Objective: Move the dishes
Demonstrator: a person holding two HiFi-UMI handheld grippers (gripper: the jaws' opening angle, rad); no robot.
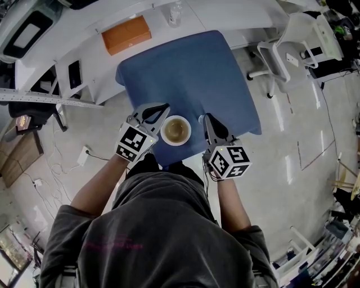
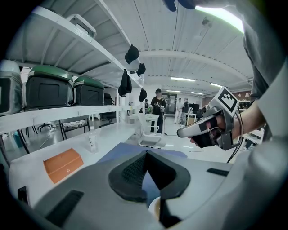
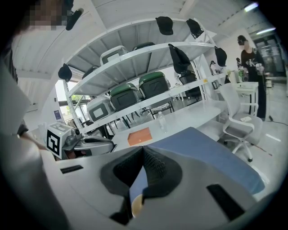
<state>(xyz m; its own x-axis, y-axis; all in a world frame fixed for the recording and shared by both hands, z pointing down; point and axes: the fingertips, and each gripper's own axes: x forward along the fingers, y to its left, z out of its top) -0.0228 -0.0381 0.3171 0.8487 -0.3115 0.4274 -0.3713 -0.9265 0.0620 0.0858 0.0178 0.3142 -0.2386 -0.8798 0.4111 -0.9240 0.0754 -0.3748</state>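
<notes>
Grey shirt (image 1: 163, 225) of the person fills the 6 o'clock part of the head view, and both forearms reach from it toward the bench (image 1: 185, 67), which has a blue top. On its 6 o'clock edge stands a bowl (image 1: 176, 130), upright, pale outside and brown inside. The left gripper (image 1: 159, 110) is just beside the bowl at its 9 o'clock; if it touches, I cannot tell. The right gripper (image 1: 207, 119) is near it at 3 o'clock, so the bowl is between them. The jaws of both are together, with nothing clamped. Each gripper view shows the bowl rim low, under the closed jaws. On a white bench (image 1: 84, 31) behind lie an orange box (image 1: 126, 34) at 11 o'clock and a clear bottle (image 1: 175, 14) at 12 o'clock.
</notes>
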